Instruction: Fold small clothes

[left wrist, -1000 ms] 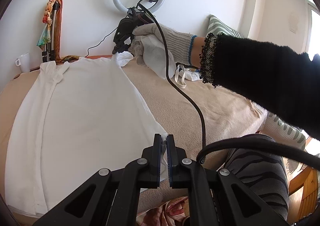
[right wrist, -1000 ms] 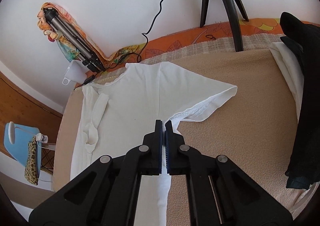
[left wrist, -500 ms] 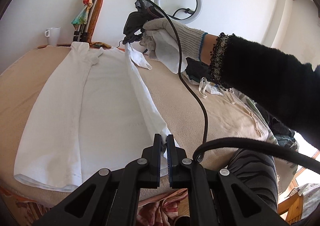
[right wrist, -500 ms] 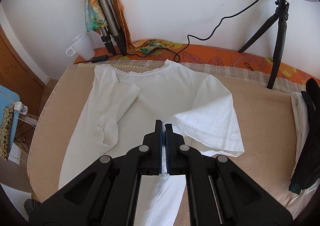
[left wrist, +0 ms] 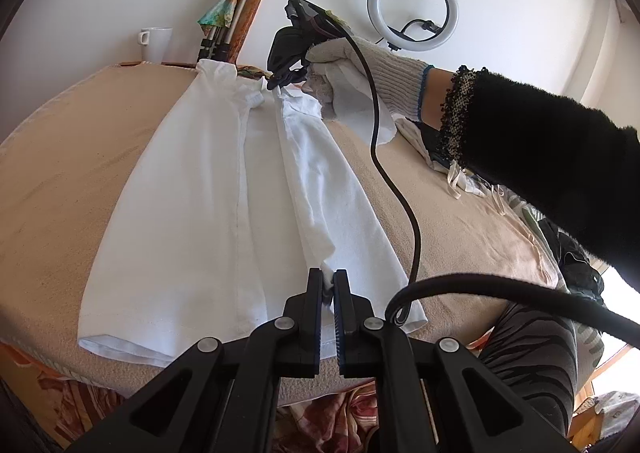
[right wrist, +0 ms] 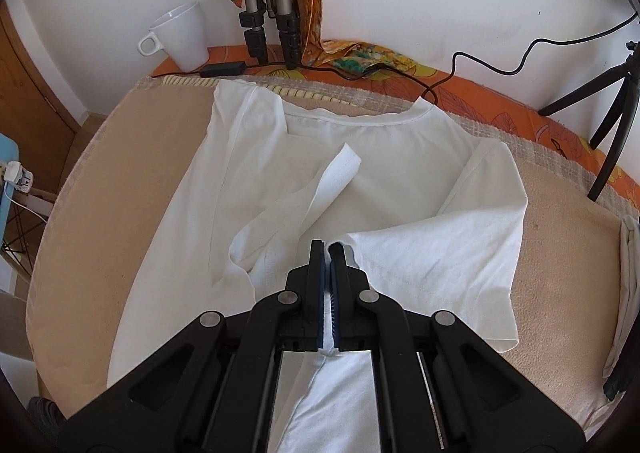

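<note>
Both grippers were clamped on the white T-shirt. Seen from its own camera, the left gripper pinched the edge of a folded side flap close to the hem, its jaws nearly together with only cloth between them. From its wrist view, the right gripper had closed the same way on fabric beside the sleeve, at the shirt's upper end.

In the left view that right gripper showed at the far end of the shirt, gripped by a hand in a white knit glove with a black sleeve behind it; a black cable trailed down from it.

The shirt lay lengthwise on a table covered with a beige blanket (neckline toward the wall). One side had already been folded inward, its sleeve lying across the chest, and the held flap stretched between the two grippers. A white mug, folded tripod legs and a ring light stood by the wall.
</note>
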Tool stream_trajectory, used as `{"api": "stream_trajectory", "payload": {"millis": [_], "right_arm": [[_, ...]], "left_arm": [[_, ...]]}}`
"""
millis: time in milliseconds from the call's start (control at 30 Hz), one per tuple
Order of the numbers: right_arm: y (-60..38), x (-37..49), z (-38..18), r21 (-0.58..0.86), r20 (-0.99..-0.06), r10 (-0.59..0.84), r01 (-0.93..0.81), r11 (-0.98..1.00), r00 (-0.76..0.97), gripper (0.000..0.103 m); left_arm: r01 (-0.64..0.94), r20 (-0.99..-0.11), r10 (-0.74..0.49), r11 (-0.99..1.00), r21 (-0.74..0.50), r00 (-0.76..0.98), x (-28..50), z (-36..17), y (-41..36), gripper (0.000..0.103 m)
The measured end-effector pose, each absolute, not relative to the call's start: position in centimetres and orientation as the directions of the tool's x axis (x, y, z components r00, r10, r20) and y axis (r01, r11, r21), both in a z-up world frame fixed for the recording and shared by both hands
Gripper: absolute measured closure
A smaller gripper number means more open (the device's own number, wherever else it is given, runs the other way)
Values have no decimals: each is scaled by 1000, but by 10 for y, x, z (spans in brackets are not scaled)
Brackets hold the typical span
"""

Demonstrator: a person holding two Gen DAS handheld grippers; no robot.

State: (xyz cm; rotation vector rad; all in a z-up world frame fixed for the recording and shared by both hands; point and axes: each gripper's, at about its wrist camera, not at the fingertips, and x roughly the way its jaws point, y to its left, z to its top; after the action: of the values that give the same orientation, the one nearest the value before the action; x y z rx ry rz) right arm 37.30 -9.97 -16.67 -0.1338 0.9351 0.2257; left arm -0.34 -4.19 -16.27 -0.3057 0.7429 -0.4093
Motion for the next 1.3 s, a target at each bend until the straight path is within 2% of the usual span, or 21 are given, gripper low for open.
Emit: {"api": "stream_trajectory", "payload": {"millis": [133,300,400,467,633,800,933,1133,1300], "right_arm": [[-99,379,-173,8,-814,153,-252,968,561,99],[-104,386,-180,153,-824,269,-262,953,498,99],[-109,385,-179,200,-819,305,-257,945,485,90],[-117,380,-170,237,-807,336,-255,938,485,78],[-155,357,-127,347,-720,457,-300,889,522,74],[-210,349,-102,279,-696,350,-213,936,627,74],[-237,365,-112,295,-723,327,-157,943,609,74],[-213,381,-136,273,-772,328,-181,945,545,74],[-177,399,-162,161,-854,227,-177,971,468,74]], "left_arm": [[245,-602,-444,889,-386,664,-4,-163,-41,101],[211,-635,-414,904,-372,653,-4,-166,-39,95],[215,-626,-403,909,-356,668,-9,-159,-35,85],[232,-613,-404,910,-343,679,-14,-152,-34,83],[290,-588,-389,921,-260,709,-21,-135,-38,81],[328,-580,-391,920,-215,715,-13,-129,-39,80],[327,-578,-388,921,-211,718,-3,-134,-36,80],[320,-591,-389,921,-224,707,2,-143,-35,80],[313,-596,-391,920,-235,702,5,-148,-32,80]]}}
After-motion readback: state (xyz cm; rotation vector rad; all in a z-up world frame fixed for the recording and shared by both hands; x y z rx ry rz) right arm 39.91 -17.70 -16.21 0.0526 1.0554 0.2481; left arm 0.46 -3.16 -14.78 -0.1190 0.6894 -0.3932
